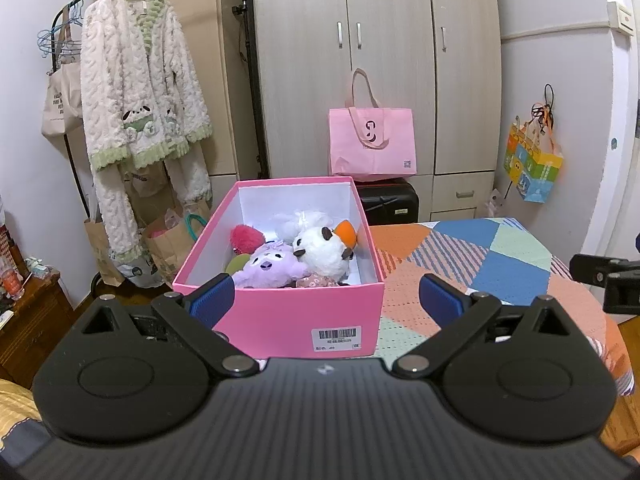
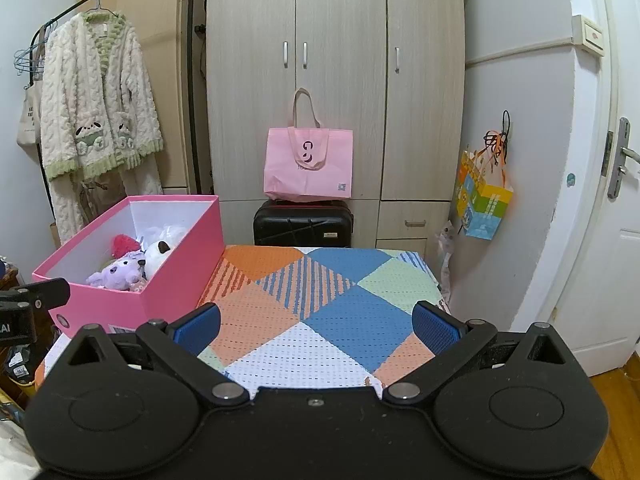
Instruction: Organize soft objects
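Observation:
A pink box [image 1: 280,312] stands on the patterned tablecloth [image 1: 500,260] and holds several plush toys: a purple one [image 1: 268,268], a white one with an orange beak [image 1: 324,252], a red fluffy ball [image 1: 246,238] and a white puff [image 1: 300,220]. My left gripper [image 1: 326,300] is open just in front of the box, nothing between its blue pads. In the right wrist view the box [image 2: 180,280] sits at the left and my right gripper [image 2: 316,330] hangs open over bare cloth [image 2: 320,320].
A black suitcase [image 2: 303,224] with a pink tote bag [image 2: 308,164] on top stands before the wardrobe [image 2: 336,80]. A fluffy robe [image 1: 140,112] hangs on a rack at left, paper bags below. A colourful bag [image 2: 482,196] hangs near the door at right.

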Action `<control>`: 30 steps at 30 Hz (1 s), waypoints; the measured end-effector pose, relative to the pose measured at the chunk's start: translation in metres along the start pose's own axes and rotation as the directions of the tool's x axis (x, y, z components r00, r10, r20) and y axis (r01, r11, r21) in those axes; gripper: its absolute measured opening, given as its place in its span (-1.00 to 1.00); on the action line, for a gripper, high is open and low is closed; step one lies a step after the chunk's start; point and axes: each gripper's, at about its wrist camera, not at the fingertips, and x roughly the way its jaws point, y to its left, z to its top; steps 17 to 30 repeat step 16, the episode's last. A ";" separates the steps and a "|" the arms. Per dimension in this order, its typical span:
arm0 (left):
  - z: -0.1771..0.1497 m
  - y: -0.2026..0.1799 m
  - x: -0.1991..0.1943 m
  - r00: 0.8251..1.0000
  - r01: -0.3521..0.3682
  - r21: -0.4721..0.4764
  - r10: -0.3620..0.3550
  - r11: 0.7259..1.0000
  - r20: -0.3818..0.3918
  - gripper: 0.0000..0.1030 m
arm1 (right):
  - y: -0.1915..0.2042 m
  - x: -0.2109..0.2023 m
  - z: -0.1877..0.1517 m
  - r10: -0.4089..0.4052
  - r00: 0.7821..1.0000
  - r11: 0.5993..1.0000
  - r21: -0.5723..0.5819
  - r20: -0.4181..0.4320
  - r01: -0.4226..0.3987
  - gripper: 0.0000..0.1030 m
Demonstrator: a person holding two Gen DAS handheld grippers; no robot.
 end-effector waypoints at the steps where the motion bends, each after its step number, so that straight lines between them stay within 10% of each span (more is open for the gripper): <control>1: 0.000 0.000 0.000 1.000 0.002 -0.001 -0.002 1.000 -0.001 0.94 | 0.000 0.000 0.000 0.000 1.000 1.000 0.000 -0.001 0.000 1.00; 30: 0.001 0.000 0.003 1.000 0.005 -0.011 -0.005 1.000 -0.018 0.94 | -0.001 0.007 -0.002 -0.004 1.000 1.000 0.006 -0.020 0.004 1.00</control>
